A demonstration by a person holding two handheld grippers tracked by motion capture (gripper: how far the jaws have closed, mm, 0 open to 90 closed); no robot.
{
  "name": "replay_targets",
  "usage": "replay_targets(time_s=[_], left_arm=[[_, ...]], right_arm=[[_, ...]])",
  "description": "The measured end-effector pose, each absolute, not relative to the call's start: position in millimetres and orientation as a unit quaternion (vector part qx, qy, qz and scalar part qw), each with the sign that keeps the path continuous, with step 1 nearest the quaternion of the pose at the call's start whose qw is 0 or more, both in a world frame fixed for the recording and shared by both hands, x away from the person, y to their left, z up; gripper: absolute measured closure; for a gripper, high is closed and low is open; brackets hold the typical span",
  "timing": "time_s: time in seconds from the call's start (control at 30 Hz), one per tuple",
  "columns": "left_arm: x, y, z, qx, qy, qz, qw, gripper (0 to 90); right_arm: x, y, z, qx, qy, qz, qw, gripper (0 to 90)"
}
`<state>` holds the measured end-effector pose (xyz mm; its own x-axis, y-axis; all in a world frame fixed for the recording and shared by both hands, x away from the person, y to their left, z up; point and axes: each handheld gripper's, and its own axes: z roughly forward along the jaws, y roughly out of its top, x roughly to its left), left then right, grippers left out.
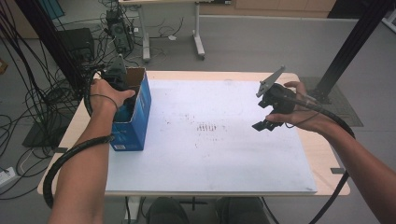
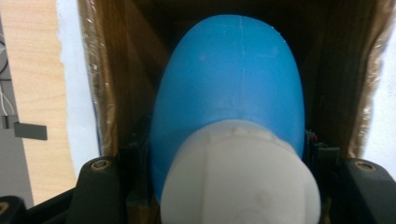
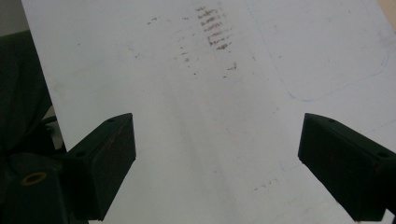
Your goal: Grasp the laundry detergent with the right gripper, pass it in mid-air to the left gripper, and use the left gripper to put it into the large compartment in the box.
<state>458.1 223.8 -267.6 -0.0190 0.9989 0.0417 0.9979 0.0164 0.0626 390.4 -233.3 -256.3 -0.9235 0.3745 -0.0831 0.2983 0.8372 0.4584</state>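
While in the box (image 1: 135, 119), fingers (image 2: 135, 154) clamped on bottle (image 2: 229, 88).

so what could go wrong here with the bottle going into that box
The blue bottle nearly fills the blue box; it may scrape or jam against the cardboard walls. The box stands tall and narrow near the table's left edge, unsteadied by the open right tongs, so the left tongs could tip it.

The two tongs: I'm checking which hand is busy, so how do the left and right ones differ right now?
The left tongs are shut on a blue bottle with a white cap; the right tongs stand open with nothing between them. The left tongs reach down into the open blue box at the table's left edge; the right tongs hover above the white board. Both are black and hand-held.
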Motion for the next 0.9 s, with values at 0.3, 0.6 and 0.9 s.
replay_targets(time_s=[0.3,0.6,0.9], left_arm=[[456.1,224.6,-269.7,0.699,0.714,0.038,0.01,37.0],[455.4,226.1,-270.4,0.697,0.716,0.039,0.013,36.8],[455.5,225.5,-270.3,0.698,0.715,0.037,0.011,36.8]], right_arm=[[391.7,-235.7,-256.5,0.18,0.954,0.225,0.085,11.2],[392.7,-238.5,-257.7,0.184,0.953,0.224,0.084,11.2],[394.6,-238.8,-257.4,0.184,0.954,0.223,0.084,11.2]])
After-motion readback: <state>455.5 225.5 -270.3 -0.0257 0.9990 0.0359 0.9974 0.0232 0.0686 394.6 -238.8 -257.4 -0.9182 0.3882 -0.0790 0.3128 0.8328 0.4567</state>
